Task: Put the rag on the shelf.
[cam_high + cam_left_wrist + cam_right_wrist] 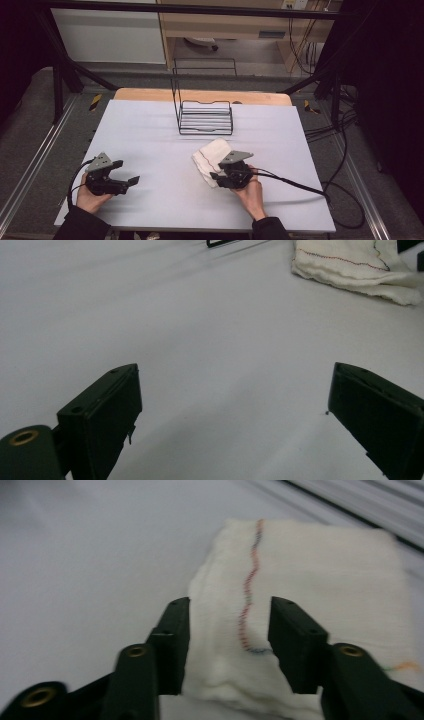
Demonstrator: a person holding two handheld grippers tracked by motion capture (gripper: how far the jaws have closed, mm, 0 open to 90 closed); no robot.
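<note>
A folded white cloth [209, 154] with a thin red-and-blue stitched line lies on the white table [150, 130], right of centre. My right gripper [216, 178] is at the cloth's near edge. In the right gripper view the cloth [320, 570] lies flat between the jaws, and the right gripper [230, 615] stands open astride its folded edge, pads apart from the fabric. My left gripper [126, 172] rests at the near left, open wide over bare table. In the left gripper view, the left gripper [235, 385] has nothing between its jaws and the cloth [350, 265] lies far off at top right.
A black wire rack [205, 117] stands at the back centre of the table, just beyond the cloth. Cables [345, 150] trail off the table's right side. A metal frame surrounds the table.
</note>
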